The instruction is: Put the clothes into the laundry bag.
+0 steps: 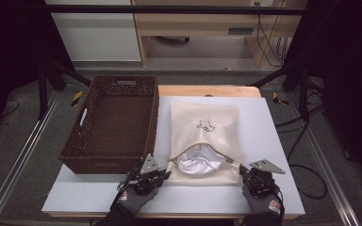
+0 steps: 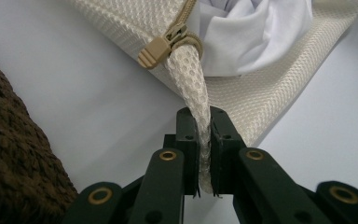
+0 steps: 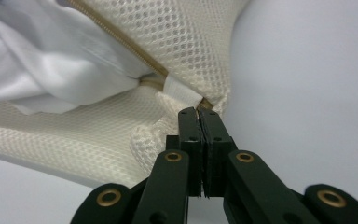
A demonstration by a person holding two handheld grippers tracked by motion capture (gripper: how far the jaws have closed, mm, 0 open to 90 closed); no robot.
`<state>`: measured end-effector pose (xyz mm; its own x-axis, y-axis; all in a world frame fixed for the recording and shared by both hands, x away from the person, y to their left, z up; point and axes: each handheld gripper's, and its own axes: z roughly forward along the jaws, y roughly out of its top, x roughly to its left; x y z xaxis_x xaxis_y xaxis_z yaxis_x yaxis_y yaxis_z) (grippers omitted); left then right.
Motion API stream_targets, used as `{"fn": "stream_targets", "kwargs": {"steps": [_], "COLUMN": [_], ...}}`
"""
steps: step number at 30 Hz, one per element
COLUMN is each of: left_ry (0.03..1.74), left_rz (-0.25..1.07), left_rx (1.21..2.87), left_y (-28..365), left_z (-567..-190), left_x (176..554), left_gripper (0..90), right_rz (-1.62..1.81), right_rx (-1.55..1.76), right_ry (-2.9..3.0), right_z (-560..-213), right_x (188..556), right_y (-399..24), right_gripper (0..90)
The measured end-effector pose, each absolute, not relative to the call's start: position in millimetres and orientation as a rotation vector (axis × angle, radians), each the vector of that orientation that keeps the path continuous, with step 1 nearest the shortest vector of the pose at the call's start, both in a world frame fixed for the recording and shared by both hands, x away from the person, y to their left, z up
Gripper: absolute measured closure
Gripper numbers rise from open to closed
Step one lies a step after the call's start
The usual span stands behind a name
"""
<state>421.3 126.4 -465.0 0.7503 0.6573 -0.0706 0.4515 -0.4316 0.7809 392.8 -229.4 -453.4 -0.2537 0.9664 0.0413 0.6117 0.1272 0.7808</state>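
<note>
I see a cream mesh bag (image 1: 205, 136) lying flat on the white desk (image 1: 264, 197), just beside the right wall of the brown wicker basket (image 1: 113, 122). The bag is a woven honeycomb mesh with a small dark printed mark on its upper face. Its tan zipper (image 3: 121, 44) stands open along the near edge, and a bunched white cloth (image 1: 199, 162) shows in the gap, partly inside the bag.

The bag's long axis runs from the near edge of the desk away toward the far edge, parallel to the basket's long side. The open mouth faces me; the closed end points away.

My left tongs (image 1: 162, 175) sit at the near left corner of the bag, close to the basket's near right corner. In the left gripper view they (image 2: 204, 144) are clamped on a narrow mesh strap (image 2: 193, 88) that leads up to the tan zipper pull (image 2: 161, 46).

My right tongs (image 1: 242, 170) sit at the near right corner of the bag, well apart from the basket. In the right gripper view they (image 3: 199, 135) are pressed together at the zipper's end, pinching the bag's corner (image 3: 186, 95) at their tips.
</note>
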Motion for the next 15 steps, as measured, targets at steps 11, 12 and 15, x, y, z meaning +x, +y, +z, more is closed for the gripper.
{"fn": "stream_targets", "kwargs": {"steps": [11,12,15], "left_ry": [0.824,0.824,0.826], "left_rz": [0.329,0.326,0.323], "left_rx": [2.103,2.103,2.093], "left_y": [125.9,126.0,126.0], "left_z": [-473.0,-473.5,-474.4], "left_x": [419.7,420.1,420.2], "left_gripper": [81.5,81.0,80.5], "right_rz": [0.912,0.966,1.071], "right_rx": [1.485,1.448,1.356], "right_ry": [1.954,1.946,1.936], "right_z": [-463.2,-455.5,-439.9], "right_x": [390.5,387.5,382.2], "right_y": [-231.8,-229.2,-215.4], "right_gripper": [72.4,68.8,59.2]}}
